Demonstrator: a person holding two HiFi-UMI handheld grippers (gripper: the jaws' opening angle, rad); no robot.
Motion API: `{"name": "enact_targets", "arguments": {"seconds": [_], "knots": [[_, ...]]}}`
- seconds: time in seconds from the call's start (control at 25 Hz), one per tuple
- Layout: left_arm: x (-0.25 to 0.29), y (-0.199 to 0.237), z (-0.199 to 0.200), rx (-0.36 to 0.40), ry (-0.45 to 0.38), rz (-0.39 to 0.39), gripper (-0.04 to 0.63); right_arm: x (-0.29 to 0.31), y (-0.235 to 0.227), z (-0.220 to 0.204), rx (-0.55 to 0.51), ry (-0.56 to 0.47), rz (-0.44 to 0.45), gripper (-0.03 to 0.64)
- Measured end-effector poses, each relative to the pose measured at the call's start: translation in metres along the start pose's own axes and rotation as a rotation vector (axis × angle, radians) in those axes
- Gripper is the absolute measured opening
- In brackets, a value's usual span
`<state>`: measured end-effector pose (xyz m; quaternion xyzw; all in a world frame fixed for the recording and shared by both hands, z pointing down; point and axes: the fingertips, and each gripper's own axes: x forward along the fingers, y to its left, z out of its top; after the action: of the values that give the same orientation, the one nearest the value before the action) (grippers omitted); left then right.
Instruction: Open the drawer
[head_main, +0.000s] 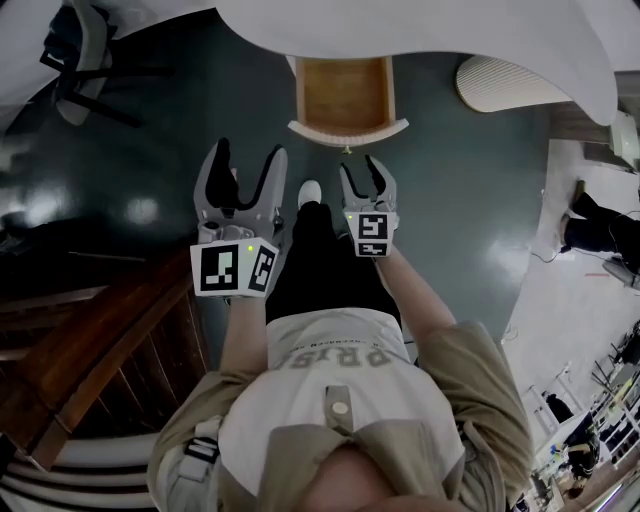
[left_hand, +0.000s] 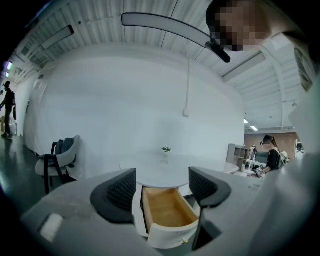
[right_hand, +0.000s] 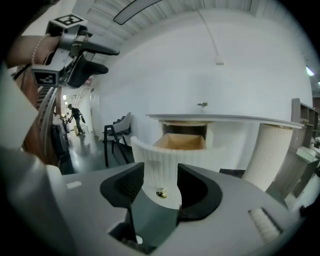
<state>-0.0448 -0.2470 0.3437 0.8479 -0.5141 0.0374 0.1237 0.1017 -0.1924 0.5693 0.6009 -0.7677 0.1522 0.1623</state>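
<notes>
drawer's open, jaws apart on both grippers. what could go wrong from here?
1. The right gripper has its open jaws either side of the brass knob without pressing it; a sideways pull-away could snag the knob and drag the drawer.
2. The drawer looks pulled well out from under the table; another tug might take it off its runners.
3. The person's shoe is close to the drawer front; a step forward may knock it shut.

The white round table (left_hand: 160, 172) sits at lower centre of the left gripper view, a small plant (left_hand: 166, 149) (too tiny for detail) standing on its top.
</notes>
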Motion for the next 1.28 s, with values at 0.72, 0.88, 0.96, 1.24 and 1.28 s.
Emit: {"name": "enact_targets", "arguments": {"seconds": [0.72,0.88,0.96,1.24,1.28], "knots": [[-0.021,-0.026,0.146,0.034,-0.028,-0.021,0.328,-0.125,-0.079,0.254,0.076,-0.223,-0.181,0.114],[-0.026,-0.022,0.157,0.047,-0.03,-0.006,0.302,-0.143,-0.079,0.284,0.047,-0.23,-0.154,0.101],[-0.027,-0.022,0.16,0.051,-0.032,-0.009,0.279,-0.153,-0.084,0.297,0.059,-0.248,-0.157,0.09],[-0.033,-0.025,0.168,0.092,-0.063,-0.022,0.161,-0.175,-0.092,0.326,0.068,-0.3,-0.188,0.031],[-0.034,-0.026,0.169,0.097,-0.072,-0.023,0.147,-0.178,-0.092,0.329,0.058,-0.307,-0.191,0.026]]}}
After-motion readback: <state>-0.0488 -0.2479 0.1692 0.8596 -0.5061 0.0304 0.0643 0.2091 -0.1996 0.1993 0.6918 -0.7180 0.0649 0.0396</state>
